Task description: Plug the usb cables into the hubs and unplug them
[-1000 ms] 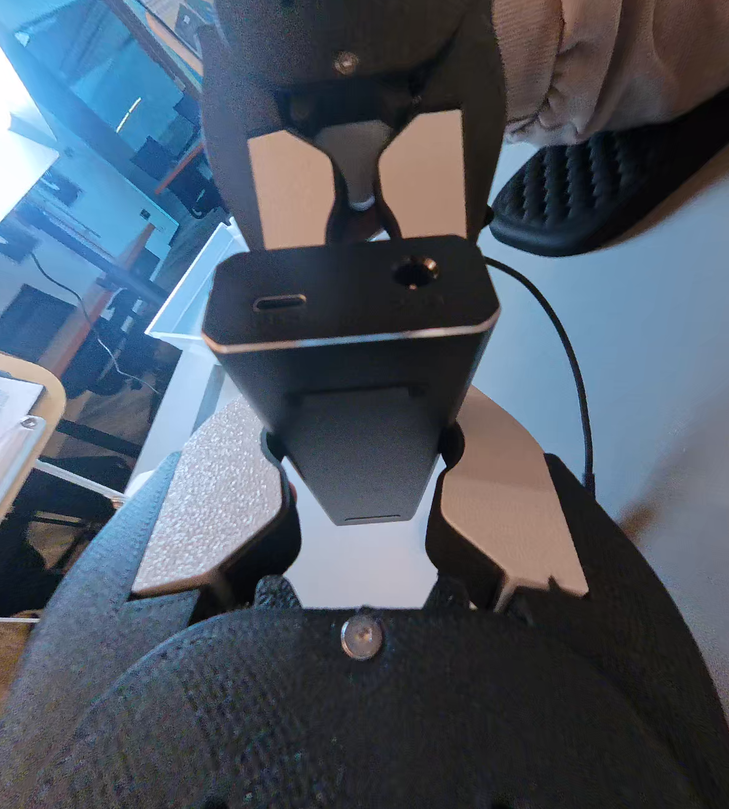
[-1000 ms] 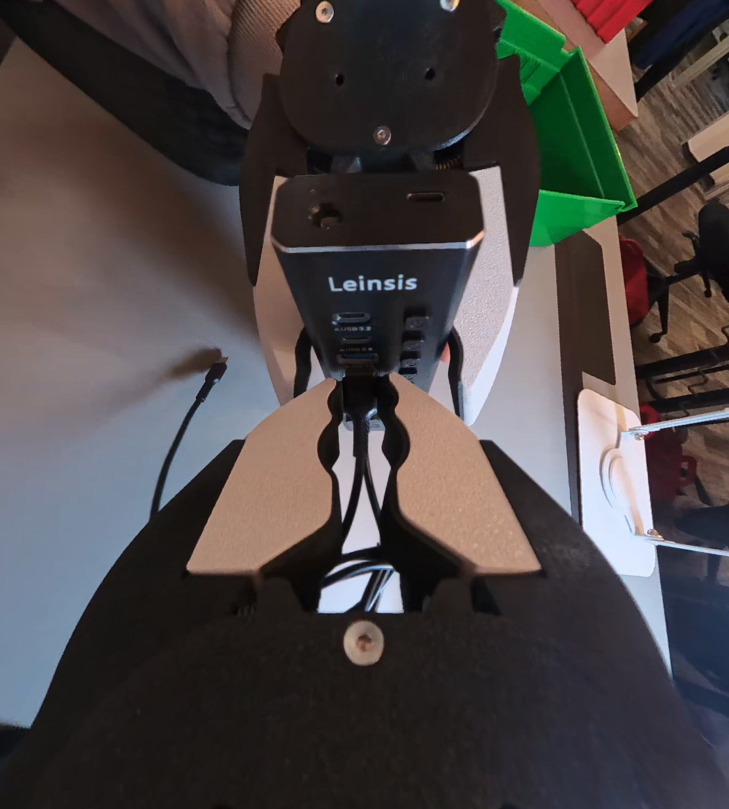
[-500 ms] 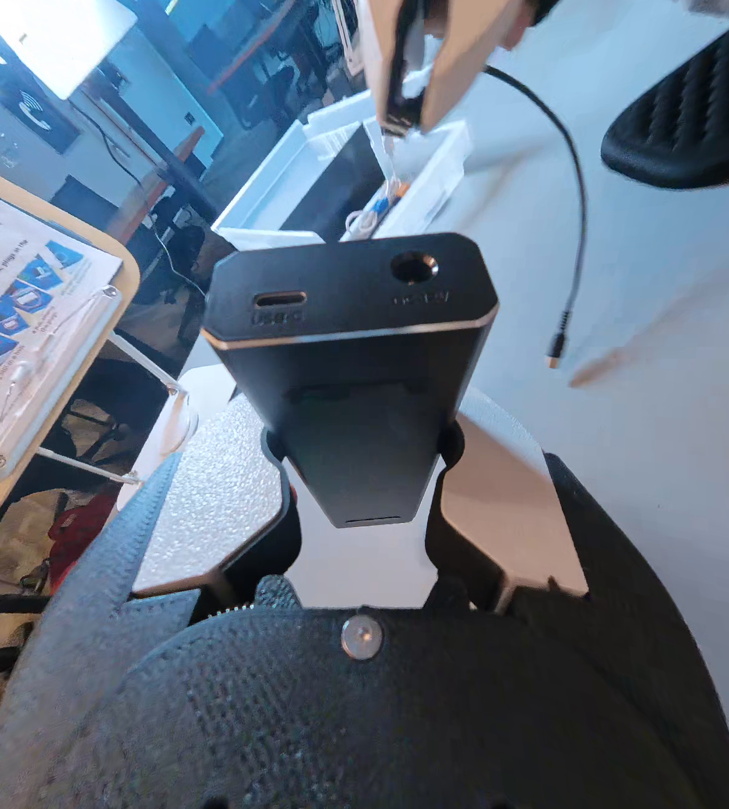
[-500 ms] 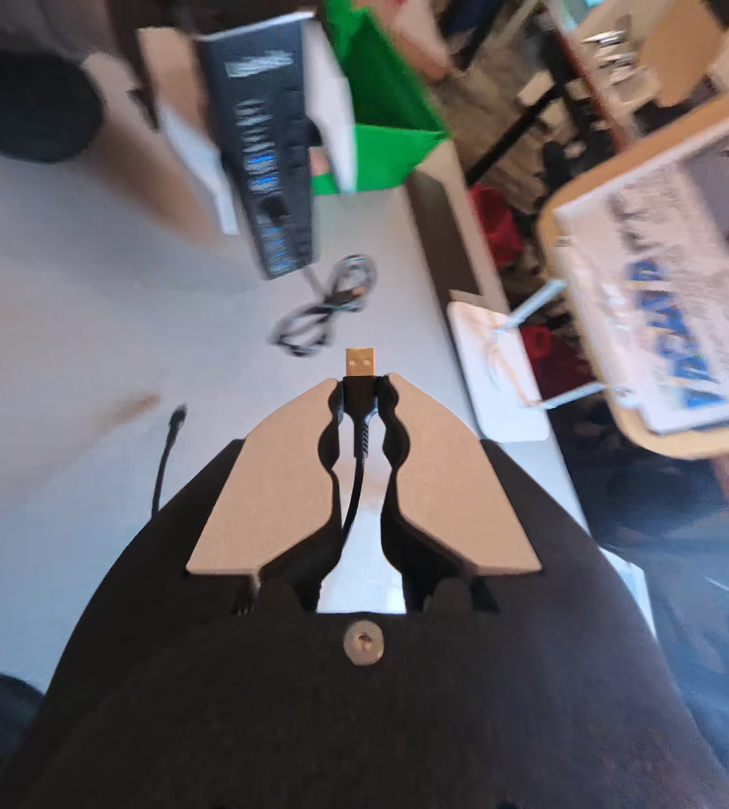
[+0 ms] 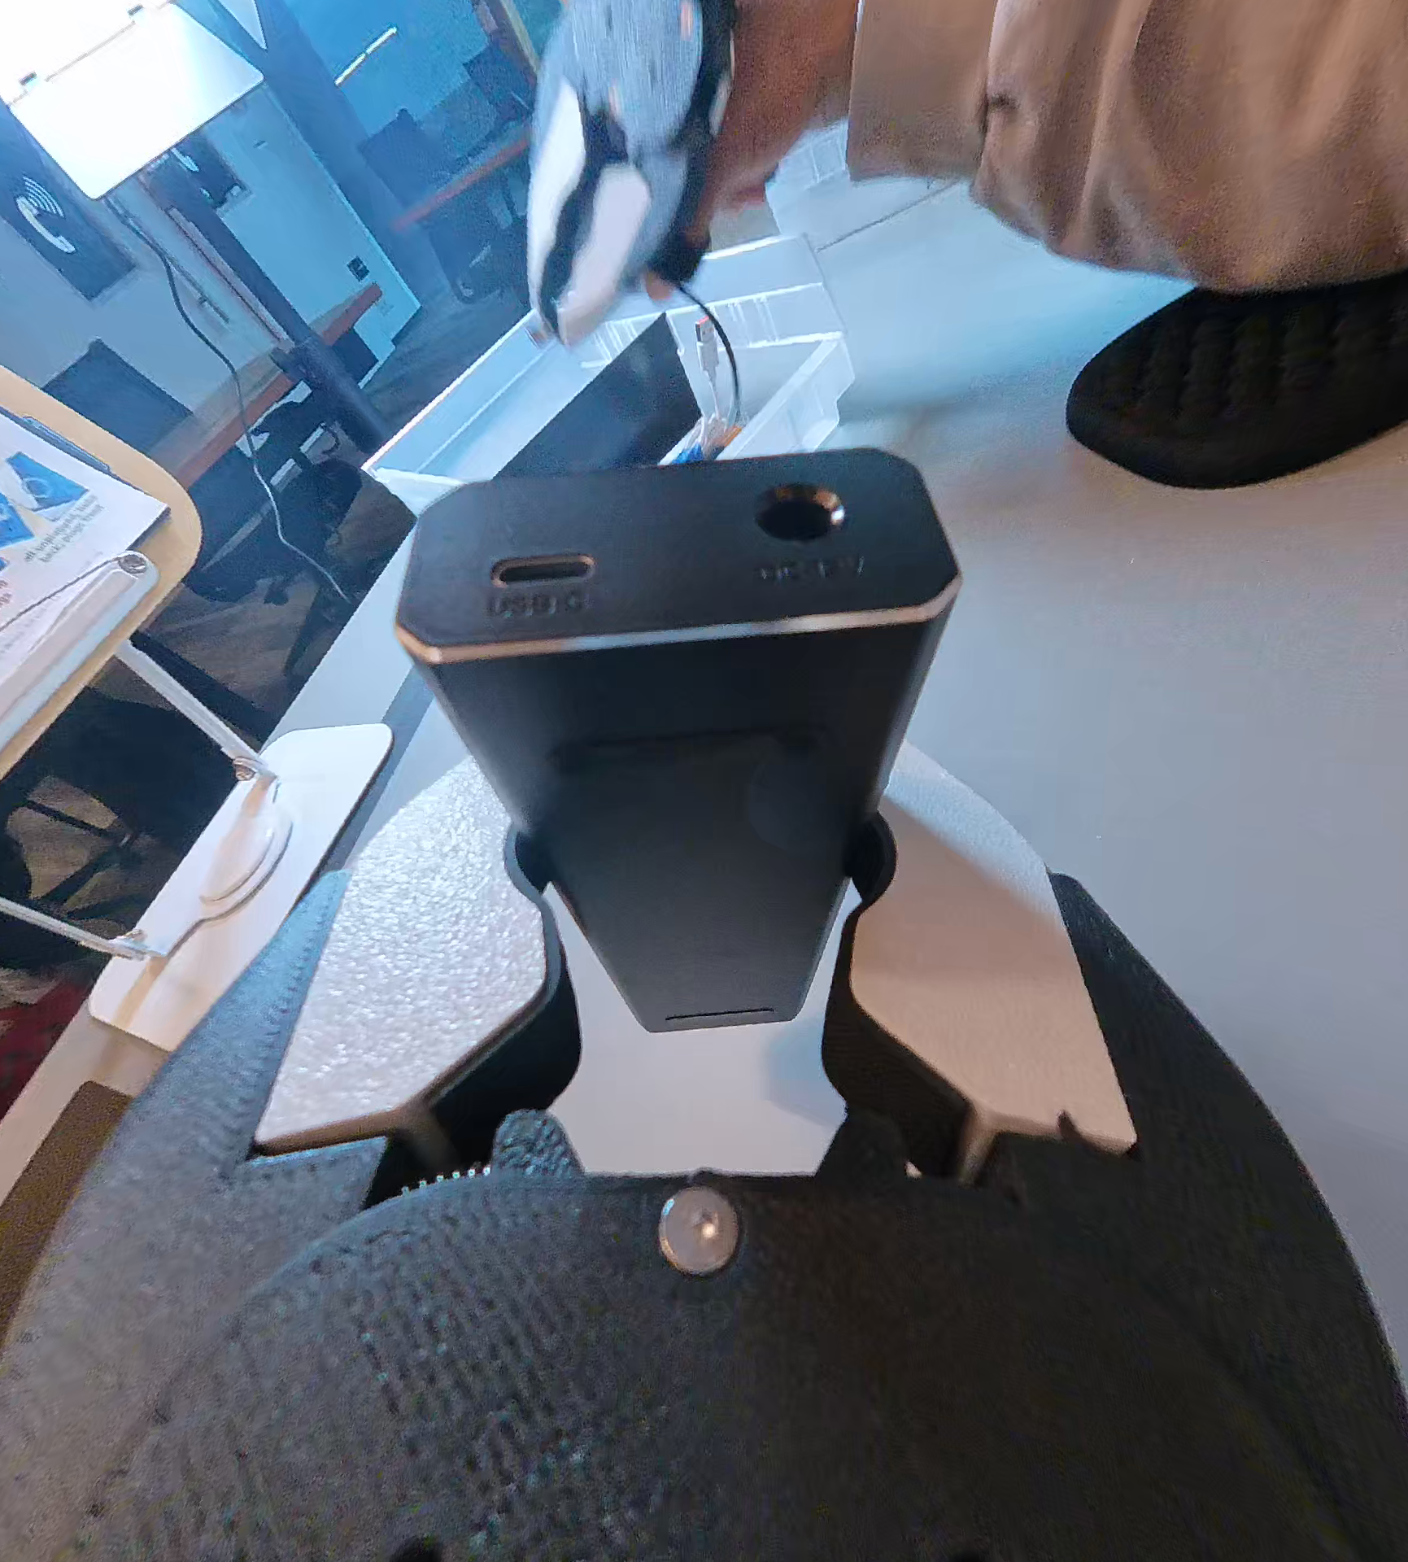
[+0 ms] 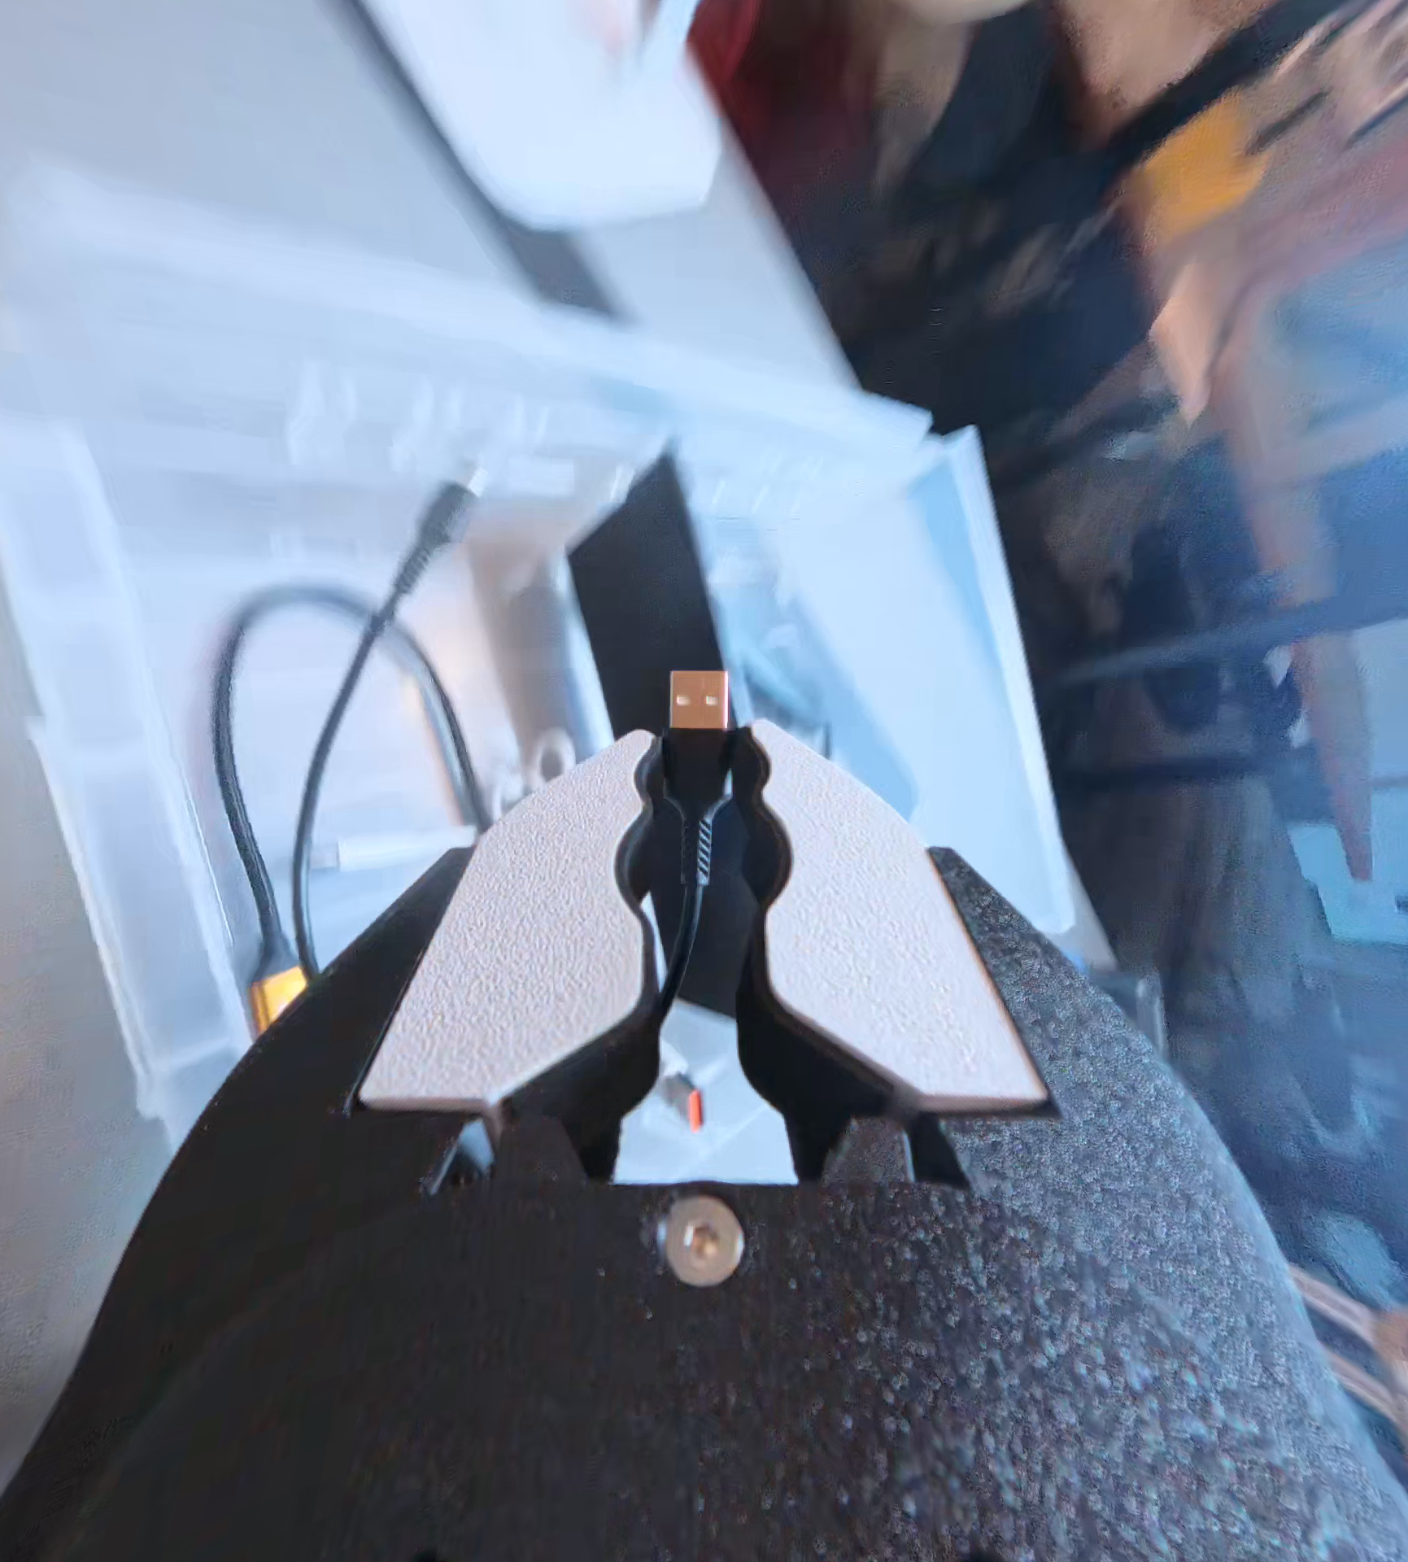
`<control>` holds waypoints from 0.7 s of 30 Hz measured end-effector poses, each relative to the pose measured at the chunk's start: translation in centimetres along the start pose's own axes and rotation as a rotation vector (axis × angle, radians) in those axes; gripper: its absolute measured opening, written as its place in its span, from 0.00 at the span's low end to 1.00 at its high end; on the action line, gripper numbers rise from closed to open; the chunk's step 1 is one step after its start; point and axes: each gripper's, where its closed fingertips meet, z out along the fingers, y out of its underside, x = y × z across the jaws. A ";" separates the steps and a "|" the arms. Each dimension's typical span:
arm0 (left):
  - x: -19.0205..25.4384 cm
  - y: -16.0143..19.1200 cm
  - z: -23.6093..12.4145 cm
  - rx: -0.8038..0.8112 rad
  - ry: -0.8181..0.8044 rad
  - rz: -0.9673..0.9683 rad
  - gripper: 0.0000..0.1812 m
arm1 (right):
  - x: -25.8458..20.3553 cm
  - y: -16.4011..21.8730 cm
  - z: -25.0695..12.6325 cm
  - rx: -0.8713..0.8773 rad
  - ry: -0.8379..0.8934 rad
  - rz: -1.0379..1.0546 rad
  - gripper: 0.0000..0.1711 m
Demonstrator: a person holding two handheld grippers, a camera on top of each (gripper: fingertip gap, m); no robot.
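Note:
My left gripper (image 5: pixel 700 845) is shut on a black USB hub (image 5: pixel 683 676) and holds it upright above the white table (image 5: pixel 1190 761), its end face with two ports toward the camera. My right gripper (image 6: pixel 698 744) is shut on the black USB cable (image 6: pixel 696 811), whose metal plug (image 6: pixel 698 700) sticks out past the fingertips. It hangs over a white tray (image 6: pixel 92 676). In the left wrist view the right gripper (image 5: pixel 599 253) is blurred, far above the white tray (image 5: pixel 768 355), with the cable (image 5: pixel 717 338) dangling from it.
The white tray holds other cables (image 6: pixel 261 803) and a black divider (image 6: pixel 641 592). A stand with a printed sheet (image 5: pixel 7 549) is at the table's left edge. A black padded rest (image 5: pixel 1275 380) and a person's beige sleeve (image 5: pixel 1190 127) are at the far right. Tip to tip, the grippers are about 35 centimeters apart.
The right gripper pulled the plug out of the hub and swung away with it to above the white tray. The left gripper still holds the hub, turned slightly.

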 end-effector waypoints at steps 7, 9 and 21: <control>0.5 -0.4 0.2 0.080 0.043 -0.076 0.40 | 1.0 -1.5 -1.4 0.038 0.001 0.142 0.29; 0.7 -0.5 0.2 0.094 0.066 -0.085 0.40 | -0.2 -5.6 -4.4 0.227 -0.083 0.156 0.28; 2.4 -0.4 1.1 0.017 0.065 0.070 0.40 | -26.5 -18.3 -12.1 0.480 -0.700 -0.457 0.24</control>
